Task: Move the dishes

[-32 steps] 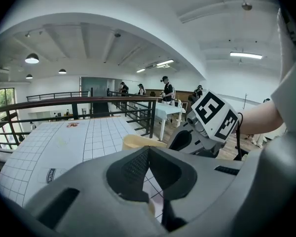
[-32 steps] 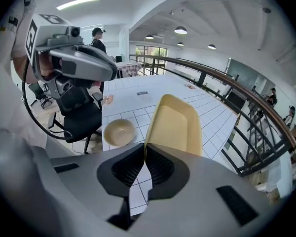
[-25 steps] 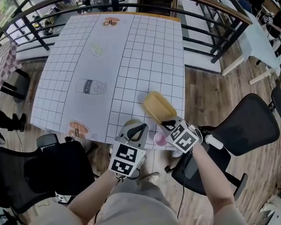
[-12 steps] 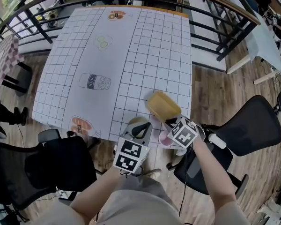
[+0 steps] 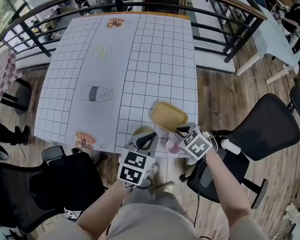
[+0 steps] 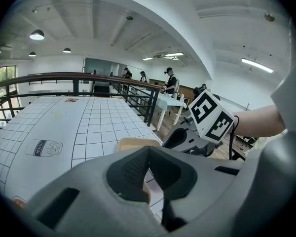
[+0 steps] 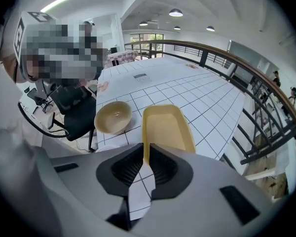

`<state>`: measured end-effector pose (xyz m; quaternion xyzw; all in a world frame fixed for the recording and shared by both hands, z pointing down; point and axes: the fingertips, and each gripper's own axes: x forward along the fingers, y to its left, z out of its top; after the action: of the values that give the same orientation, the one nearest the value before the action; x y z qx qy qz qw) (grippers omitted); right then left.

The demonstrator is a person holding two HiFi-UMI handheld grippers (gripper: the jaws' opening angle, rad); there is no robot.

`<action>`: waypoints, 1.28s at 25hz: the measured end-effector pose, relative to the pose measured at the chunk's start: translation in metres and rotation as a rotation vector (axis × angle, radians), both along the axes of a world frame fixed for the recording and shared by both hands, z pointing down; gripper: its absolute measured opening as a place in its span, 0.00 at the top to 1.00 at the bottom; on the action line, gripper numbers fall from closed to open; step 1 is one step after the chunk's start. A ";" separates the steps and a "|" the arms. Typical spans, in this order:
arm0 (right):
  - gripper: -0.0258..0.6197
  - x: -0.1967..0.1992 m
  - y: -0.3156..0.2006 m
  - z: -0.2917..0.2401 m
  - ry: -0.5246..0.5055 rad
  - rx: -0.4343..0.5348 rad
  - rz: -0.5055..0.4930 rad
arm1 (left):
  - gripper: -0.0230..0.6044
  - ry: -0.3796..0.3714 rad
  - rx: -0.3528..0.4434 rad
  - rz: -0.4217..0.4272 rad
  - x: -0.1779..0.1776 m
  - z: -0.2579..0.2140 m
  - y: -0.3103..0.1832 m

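A yellow rectangular tray (image 5: pixel 167 115) sits at the table's near right corner. My right gripper (image 5: pixel 180 132) is shut on its near rim. In the right gripper view the tray (image 7: pixel 167 127) stretches away from the jaws (image 7: pixel 147 163). A beige bowl (image 5: pixel 140 132) is at the near edge, left of the tray, and shows as a round dish (image 7: pixel 113 116) in the right gripper view. My left gripper (image 5: pixel 146 137) is shut on the bowl's rim. In the left gripper view a strip of that rim (image 6: pixel 138 143) lies between the jaws (image 6: pixel 150 181).
The table (image 5: pixel 155 59) carries a white grid cloth with printed food pictures. A small pink cup (image 5: pixel 172 147) stands between the two grippers at the near edge. Black office chairs (image 5: pixel 270 129) stand on both sides, and a dark railing (image 5: pixel 225 29) curves round the far end.
The tray, tipped and raised a second ago, now lies lower and flatter at the table's corner. Both grippers keep their hold near the front edge.
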<state>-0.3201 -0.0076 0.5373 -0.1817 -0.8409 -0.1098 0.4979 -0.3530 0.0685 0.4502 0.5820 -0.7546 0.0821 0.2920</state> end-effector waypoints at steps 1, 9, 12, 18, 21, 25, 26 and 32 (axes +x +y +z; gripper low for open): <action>0.91 0.001 -0.001 -0.005 -0.012 0.002 0.020 | 0.94 0.007 0.005 0.004 0.001 -0.002 0.000; 0.91 0.000 -0.006 -0.074 -0.234 -0.019 0.188 | 0.94 0.017 0.092 0.043 0.006 -0.044 0.000; 0.91 0.001 -0.006 -0.105 -0.341 -0.017 0.233 | 0.94 -0.009 0.121 0.049 0.005 -0.064 -0.001; 0.91 0.019 0.001 -0.165 -0.513 -0.033 0.344 | 0.94 -0.124 0.191 0.126 0.018 -0.106 0.000; 0.91 0.035 0.002 -0.196 -0.588 -0.041 0.402 | 0.94 -0.182 0.238 0.144 0.027 -0.132 -0.001; 0.91 0.059 0.000 -0.231 -0.668 -0.144 0.493 | 0.94 -0.224 0.321 0.169 0.043 -0.170 -0.004; 0.92 0.066 -0.001 -0.239 -0.689 -0.176 0.517 | 0.94 -0.229 0.338 0.183 0.048 -0.178 -0.005; 0.91 0.112 -0.008 -0.310 -0.807 -0.156 0.604 | 0.94 -0.206 0.439 0.266 0.082 -0.241 -0.011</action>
<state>-0.2081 -0.0156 0.2272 0.0895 -0.9869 0.0408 0.1279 -0.2709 0.0571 0.2088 0.7139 -0.6969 0.0129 0.0674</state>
